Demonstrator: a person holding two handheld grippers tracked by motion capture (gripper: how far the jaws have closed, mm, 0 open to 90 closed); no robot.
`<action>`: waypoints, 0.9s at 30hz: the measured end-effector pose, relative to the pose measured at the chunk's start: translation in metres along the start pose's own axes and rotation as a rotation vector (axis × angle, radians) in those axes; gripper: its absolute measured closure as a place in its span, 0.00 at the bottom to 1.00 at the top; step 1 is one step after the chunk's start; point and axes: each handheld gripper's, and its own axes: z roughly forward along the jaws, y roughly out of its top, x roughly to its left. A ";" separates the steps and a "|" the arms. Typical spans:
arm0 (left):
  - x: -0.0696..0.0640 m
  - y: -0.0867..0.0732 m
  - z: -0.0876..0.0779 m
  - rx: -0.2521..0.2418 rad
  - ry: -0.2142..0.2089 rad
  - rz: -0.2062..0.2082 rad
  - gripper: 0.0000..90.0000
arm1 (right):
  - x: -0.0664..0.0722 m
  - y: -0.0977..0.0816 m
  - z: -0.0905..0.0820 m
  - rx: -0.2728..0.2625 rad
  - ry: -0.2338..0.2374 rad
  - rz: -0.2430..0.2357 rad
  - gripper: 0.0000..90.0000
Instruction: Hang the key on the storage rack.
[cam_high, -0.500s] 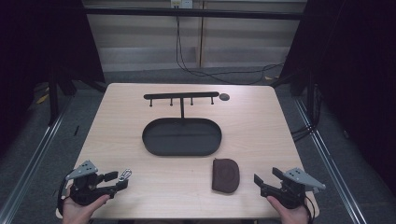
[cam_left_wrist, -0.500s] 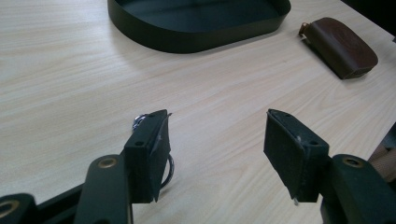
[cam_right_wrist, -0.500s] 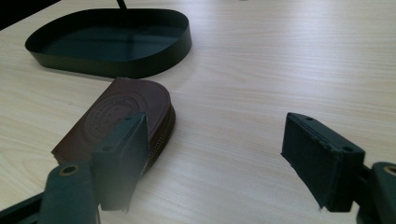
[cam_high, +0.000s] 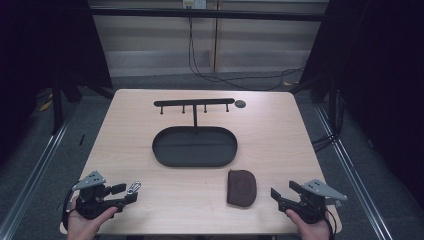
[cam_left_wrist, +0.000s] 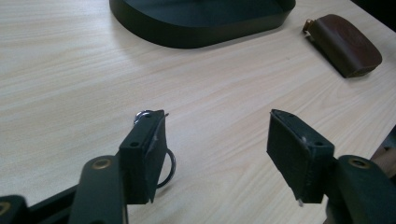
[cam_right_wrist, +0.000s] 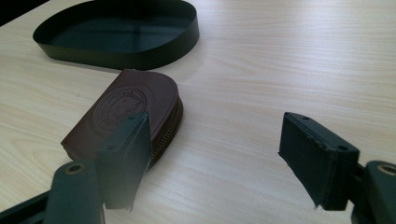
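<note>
The left gripper (cam_high: 129, 193) sits at the lower left of the high view, held in a hand (cam_high: 86, 224) that comes in from the bottom edge, its jaws spread apart with bare table between them. In the left gripper view its own two black jaws rise from the bottom, wide apart, and a small metal key ring (cam_left_wrist: 161, 156) lies on the wood, touching or just behind the left-hand jaw; part of it is hidden by that jaw. In the high view the same ring (cam_high: 133, 187) glints at the jaw tips.

The right gripper (cam_high: 282, 194) is at the lower right of the high view, also held in a hand (cam_high: 310, 226), jaws apart and gripping nothing. Just left of its tips lies a brown leather zip pouch (cam_high: 241, 187), flat on the table. In the right gripper view the pouch (cam_right_wrist: 126, 109) sits left of centre, partly behind the left-hand jaw, an embossed round seal on its face.

Beyond both, at the centre of the wooden table (cam_high: 280, 135), stands a black oval tray (cam_high: 194, 146) with a T-shaped hook rack (cam_high: 194, 103) rising from its far side. A small dark round disc (cam_high: 240, 104) lies just right of the rack's bar.
</note>
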 end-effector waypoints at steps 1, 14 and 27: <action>0.001 0.001 0.000 0.008 -0.009 0.003 0.43 | 0.000 0.000 0.000 0.000 0.000 0.000 0.28; 0.005 0.020 -0.008 0.025 0.028 -0.027 0.54 | 0.001 0.001 0.002 0.015 0.016 -0.011 0.27; 0.015 0.034 0.002 0.189 0.091 -0.009 0.54 | 0.002 0.001 0.004 0.026 0.024 -0.005 0.27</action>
